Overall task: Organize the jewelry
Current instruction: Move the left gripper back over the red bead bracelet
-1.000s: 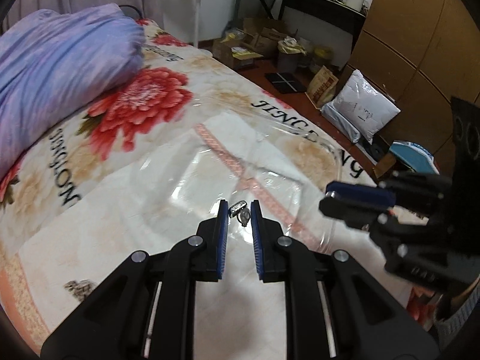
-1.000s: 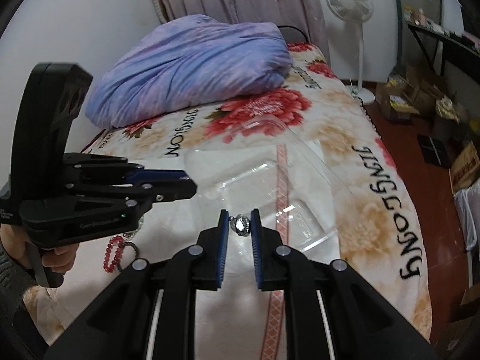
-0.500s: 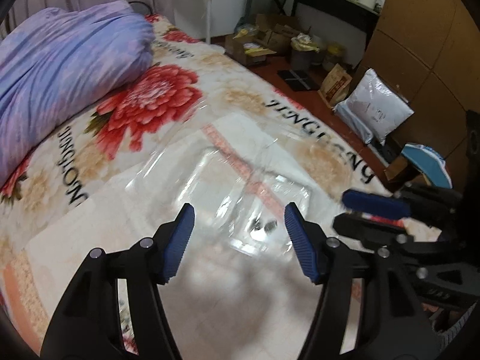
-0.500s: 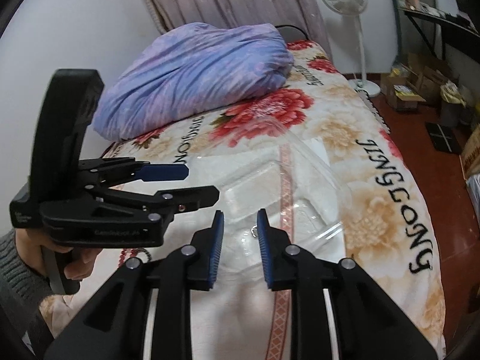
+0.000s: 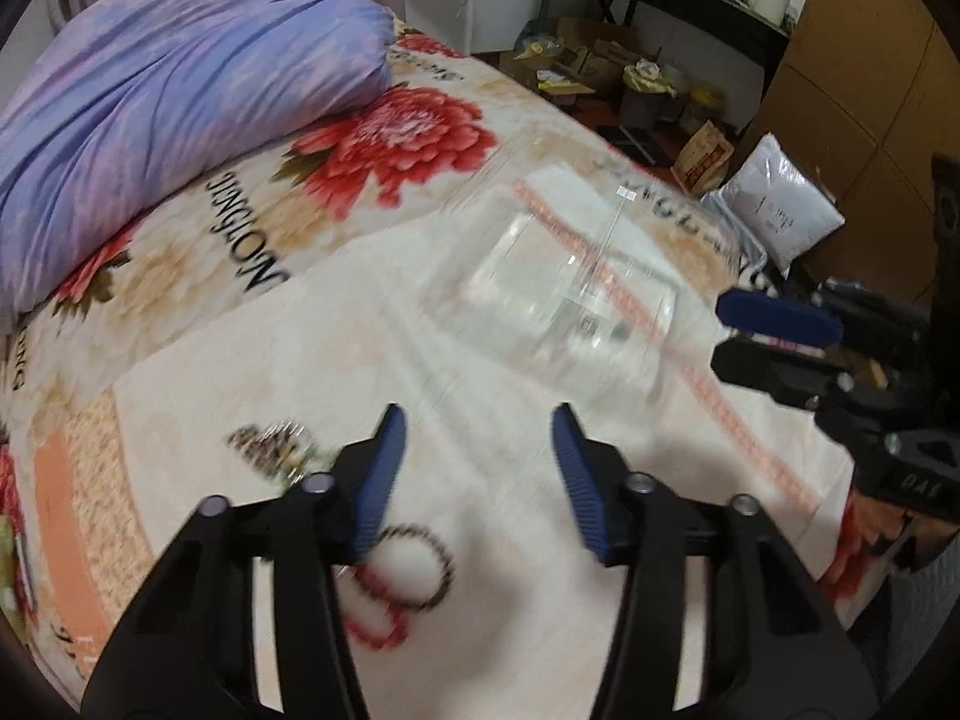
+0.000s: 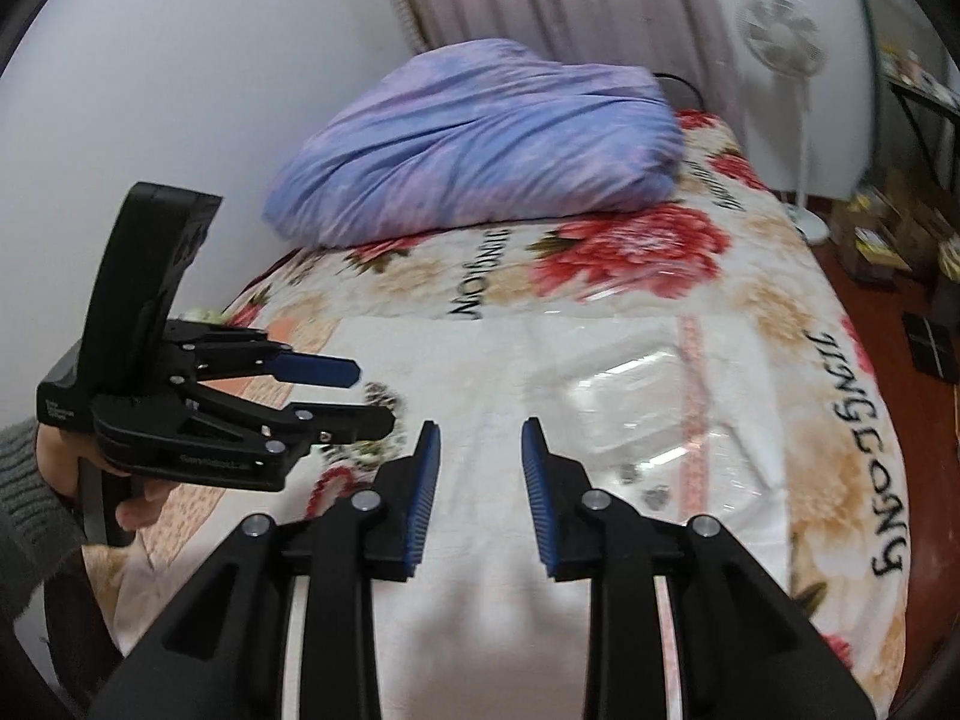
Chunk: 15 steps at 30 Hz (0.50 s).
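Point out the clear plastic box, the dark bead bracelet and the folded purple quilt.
clear plastic box (image 6: 636, 387): right wrist view, on its base.
dark bead bracelet (image 5: 445, 564): left wrist view, on its right arc.
purple quilt (image 6: 480, 138): right wrist view, on its middle folds.

Motion blur smears the clear plastic compartment box (image 5: 576, 294) right of centre in the left wrist view, and the small silvery pieces (image 5: 603, 330) inside are too small to identify. At lower centre, the left claw (image 5: 477, 459) partly hides the red bead bracelet (image 5: 375, 618) and dark bead bracelet (image 5: 429, 564). At the right wrist view's left edge, a grey knitted sleeve (image 6: 24, 480) is cut off.
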### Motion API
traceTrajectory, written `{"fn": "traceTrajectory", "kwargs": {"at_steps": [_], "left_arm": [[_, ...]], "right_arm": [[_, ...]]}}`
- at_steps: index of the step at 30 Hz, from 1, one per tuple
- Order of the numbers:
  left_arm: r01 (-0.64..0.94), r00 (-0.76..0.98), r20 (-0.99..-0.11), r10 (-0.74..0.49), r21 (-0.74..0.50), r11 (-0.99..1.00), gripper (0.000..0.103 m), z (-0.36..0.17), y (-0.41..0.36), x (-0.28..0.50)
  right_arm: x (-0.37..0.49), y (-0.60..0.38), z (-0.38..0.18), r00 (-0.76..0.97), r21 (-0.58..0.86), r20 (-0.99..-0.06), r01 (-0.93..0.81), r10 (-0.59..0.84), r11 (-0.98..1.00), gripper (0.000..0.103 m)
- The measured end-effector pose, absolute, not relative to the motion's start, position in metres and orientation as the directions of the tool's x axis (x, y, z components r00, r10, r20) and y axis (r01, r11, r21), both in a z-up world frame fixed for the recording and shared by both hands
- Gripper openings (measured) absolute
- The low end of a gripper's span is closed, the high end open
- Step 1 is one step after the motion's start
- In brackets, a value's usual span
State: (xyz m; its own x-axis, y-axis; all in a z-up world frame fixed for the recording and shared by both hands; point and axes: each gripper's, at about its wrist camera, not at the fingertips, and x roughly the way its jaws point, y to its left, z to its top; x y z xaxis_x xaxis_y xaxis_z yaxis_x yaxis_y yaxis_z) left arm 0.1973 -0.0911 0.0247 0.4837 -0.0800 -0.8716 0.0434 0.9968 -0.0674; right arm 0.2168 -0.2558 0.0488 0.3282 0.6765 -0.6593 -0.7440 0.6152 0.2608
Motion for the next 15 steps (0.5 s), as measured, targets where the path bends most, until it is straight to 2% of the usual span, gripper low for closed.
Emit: {"fn": "traceTrajectory", "kwargs": {"at_steps": [2,15], "left_arm": [[0.037,0.470,-0.880,-0.072,-0.062,0.997,0.038,0.020,-0.084,0.188],[-0.056,0.436,-0.899,-0.025,-0.055,0.997,0.038,-0.019,-0.032,0.123]], "right_arm": [[0.208,-0.245,0.049,0.318,0.247,-0.662,-0.762,0.678,0.599,0.029],[0.163,-0.174,0.028,0.261,0.161,-0.727,-0.835,0.636,0.526,0.029]]}}
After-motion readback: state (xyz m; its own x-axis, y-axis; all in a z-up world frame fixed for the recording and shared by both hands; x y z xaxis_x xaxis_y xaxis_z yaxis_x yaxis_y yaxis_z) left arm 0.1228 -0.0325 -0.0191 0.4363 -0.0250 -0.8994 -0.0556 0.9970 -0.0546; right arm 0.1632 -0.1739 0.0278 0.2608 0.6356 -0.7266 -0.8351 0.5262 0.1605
